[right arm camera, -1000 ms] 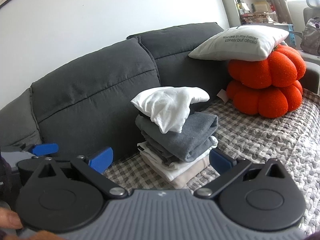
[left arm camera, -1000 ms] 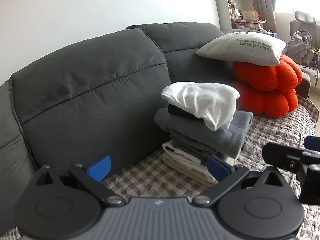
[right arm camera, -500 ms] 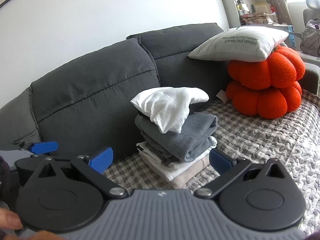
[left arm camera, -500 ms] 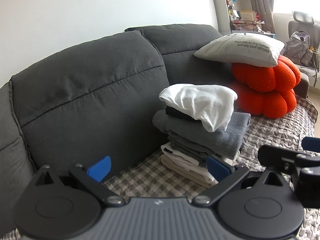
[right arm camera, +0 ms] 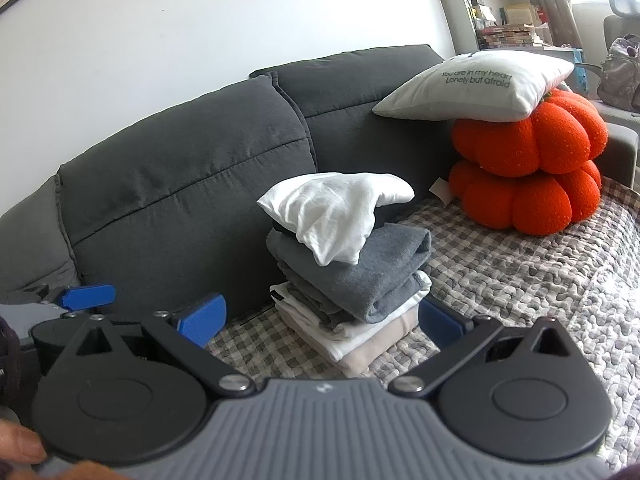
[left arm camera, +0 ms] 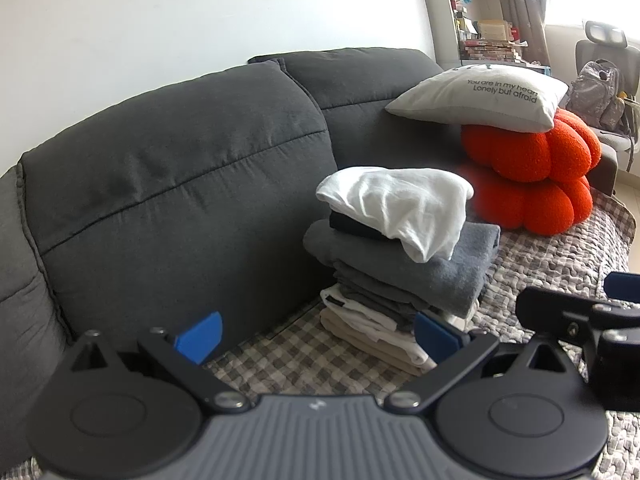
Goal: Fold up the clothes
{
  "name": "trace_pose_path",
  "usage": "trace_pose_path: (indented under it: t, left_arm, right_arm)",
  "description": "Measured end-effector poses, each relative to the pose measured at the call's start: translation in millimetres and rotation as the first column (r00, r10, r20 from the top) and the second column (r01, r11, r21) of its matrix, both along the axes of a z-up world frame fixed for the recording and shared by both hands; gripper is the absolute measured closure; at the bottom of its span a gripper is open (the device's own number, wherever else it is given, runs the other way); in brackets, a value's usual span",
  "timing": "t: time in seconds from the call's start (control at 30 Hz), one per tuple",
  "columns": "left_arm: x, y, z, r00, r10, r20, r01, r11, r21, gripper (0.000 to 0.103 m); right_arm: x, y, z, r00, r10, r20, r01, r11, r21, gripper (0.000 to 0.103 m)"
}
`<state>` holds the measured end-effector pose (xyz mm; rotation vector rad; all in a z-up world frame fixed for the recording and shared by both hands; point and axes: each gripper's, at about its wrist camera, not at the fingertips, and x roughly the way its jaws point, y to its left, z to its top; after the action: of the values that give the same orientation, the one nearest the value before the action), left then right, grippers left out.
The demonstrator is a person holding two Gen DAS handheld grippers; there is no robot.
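Clothes stack point(left arm camera: 400, 272) sits on the checkered quilt point(left arm camera: 304, 360) of the sofa seat, ahead of both my claws and touching neither. My left gripper point(left arm camera: 318, 334) is spread wide, blue pads point(left arm camera: 199, 338) apart with nothing between them, held low over the quilt in front of the stack. My right gripper point(right arm camera: 322, 322) is spread the same way, empty, pads either side of the stack's lower layers in its own view; from the left wrist view I see it at the right edge, just beside the left one. Stack from the top: white shirt point(right arm camera: 336, 212) draped loosely and hanging over the front edge, a thin black piece point(left arm camera: 352, 224) under it, folded grey sweater point(right arm camera: 360, 276), then white and beige folded items point(right arm camera: 360, 344) at the bottom. Stack stands close to the dark grey sofa backrest point(left arm camera: 172, 184). Further right on the seat, well apart from the stack, two orange pumpkin cushions point(right arm camera: 528, 160) are piled up with a white printed pillow point(right arm camera: 472, 84) on top. Bookshelf point(left arm camera: 480, 28) behind. Backpack point(left arm camera: 596, 92) on a chair at far right.
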<state>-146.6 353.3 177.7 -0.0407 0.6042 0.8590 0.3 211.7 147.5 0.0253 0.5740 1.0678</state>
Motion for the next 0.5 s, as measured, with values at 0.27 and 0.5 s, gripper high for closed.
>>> trace_pose_path:
  t: [0.27,0.5]
  left_arm:
    - [-0.7,-0.8,-1.1,1.0,-0.003,0.006,0.003,1.0,-0.002,0.0]
    - [-1.8,-4.0,0.0,1.0,-0.005,0.006,0.005,1.0,0.009,0.0]
  right_arm:
    - [-1.3,-1.3,-0.1,1.0,-0.007,0.003,0.007,1.0,-0.005,0.0]
    - [0.9,-4.0,-0.1,1.0,-0.006,-0.006,0.006,1.0,0.001,0.0]
